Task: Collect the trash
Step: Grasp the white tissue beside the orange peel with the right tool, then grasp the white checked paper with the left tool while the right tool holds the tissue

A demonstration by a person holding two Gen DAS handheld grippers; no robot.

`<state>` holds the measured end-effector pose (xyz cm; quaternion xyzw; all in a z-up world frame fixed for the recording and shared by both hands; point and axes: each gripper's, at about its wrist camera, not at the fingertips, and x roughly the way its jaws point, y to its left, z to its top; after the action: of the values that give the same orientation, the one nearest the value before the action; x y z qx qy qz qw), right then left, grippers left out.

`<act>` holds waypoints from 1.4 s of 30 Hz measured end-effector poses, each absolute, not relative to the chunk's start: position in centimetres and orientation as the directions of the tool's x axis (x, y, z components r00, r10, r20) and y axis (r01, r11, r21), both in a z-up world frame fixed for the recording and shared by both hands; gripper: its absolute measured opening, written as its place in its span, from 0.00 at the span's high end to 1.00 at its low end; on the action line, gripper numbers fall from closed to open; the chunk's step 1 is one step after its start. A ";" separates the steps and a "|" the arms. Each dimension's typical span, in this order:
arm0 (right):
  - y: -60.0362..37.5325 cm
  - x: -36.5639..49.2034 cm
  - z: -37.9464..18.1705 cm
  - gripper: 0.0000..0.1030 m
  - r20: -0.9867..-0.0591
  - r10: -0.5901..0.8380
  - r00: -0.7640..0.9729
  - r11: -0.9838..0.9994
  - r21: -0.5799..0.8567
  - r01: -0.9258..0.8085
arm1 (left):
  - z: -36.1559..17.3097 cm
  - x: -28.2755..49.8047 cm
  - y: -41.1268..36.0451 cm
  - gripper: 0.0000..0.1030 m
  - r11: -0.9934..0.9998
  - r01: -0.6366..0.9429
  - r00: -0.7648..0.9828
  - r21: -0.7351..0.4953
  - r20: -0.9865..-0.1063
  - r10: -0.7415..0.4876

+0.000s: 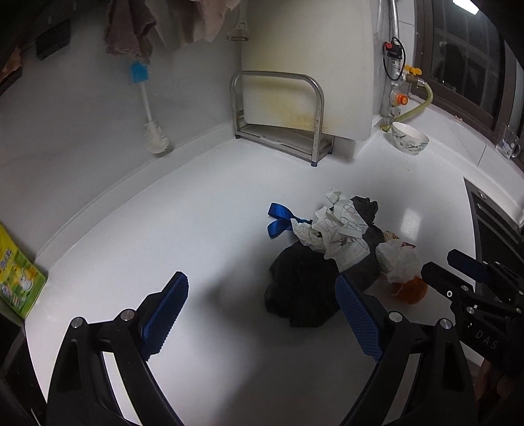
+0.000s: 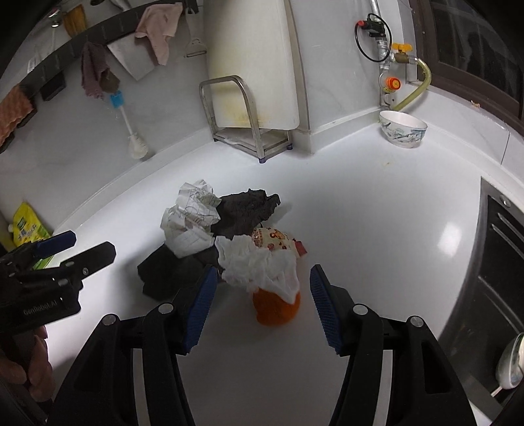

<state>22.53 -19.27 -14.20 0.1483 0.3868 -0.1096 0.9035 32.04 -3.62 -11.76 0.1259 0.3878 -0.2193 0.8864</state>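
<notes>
We are holding both the left hand-held gripper (image 1: 262, 314) and the right hand-held gripper (image 2: 263, 306) wide open and empty. The trash pile (image 2: 229, 239) is still lying uncollected on the bench (image 2: 376, 236).

you have a white counter (image 1: 209, 203) running into a corner. at the back wall a steel rack (image 1: 278, 111) holds a stained white cutting board (image 1: 304, 65) upright. to its left a bottle brush (image 1: 149, 108) with a blue handle end leans against the wall, under hanging cloths (image 1: 131, 29). to the right a patterned bowl (image 2: 403, 128) sits beside the gas pipe with its yellow valve (image 2: 400, 49). a green and yellow pack (image 1: 16, 281) lies at the far left edge.
</notes>
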 end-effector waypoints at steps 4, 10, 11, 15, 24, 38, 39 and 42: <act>-19.0 23.7 -14.9 0.45 -0.742 -0.088 0.664 0.936 0.167 0.310 | -12.2 33.1 -3.7 0.13 0.861 0.506 0.595 0.046 -0.741 -0.310; -18.6 25.0 -15.8 0.43 -0.753 -0.104 0.649 0.949 0.121 0.293 | -12.7 33.7 -3.7 0.13 0.845 0.534 0.582 0.040 -0.742 -0.332; -18.6 25.2 -15.9 0.42 -0.754 -0.110 0.647 0.950 0.113 0.293 | -12.8 33.8 -3.7 0.13 0.843 0.536 0.579 0.038 -0.743 -0.335; -18.4 25.9 -16.5 0.42 -0.759 -0.129 0.639 0.953 0.084 0.292 | -13.1 34.0 -3.7 0.13 0.838 0.544 0.568 0.028 -0.748 -0.343; -18.0 26.6 -17.2 0.53 -0.760 -0.145 0.634 0.961 0.045 0.274 | -13.2 34.1 -4.0 0.13 0.838 0.546 0.556 -0.001 -0.748 -0.363; -20.1 24.3 -15.7 0.84 -0.723 -0.116 0.681 0.937 0.148 0.318 | -13.3 34.0 -6.5 0.13 0.828 0.560 0.543 -0.018 -0.747 -0.383; -20.2 24.1 -15.5 0.84 -0.721 -0.123 0.682 0.935 0.147 0.324 | -13.3 34.1 -6.8 0.13 0.826 0.563 0.540 -0.020 -0.748 -0.386; -20.7 23.5 -15.2 0.84 -0.719 -0.136 0.682 0.928 0.149 0.343 | -13.6 34.4 -7.7 0.13 0.822 0.569 0.532 -0.027 -0.750 -0.393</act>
<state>23.49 -20.67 -15.20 0.1370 0.3765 -0.1321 0.9067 34.37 -7.73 -13.57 0.1109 0.3969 -0.2770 0.8680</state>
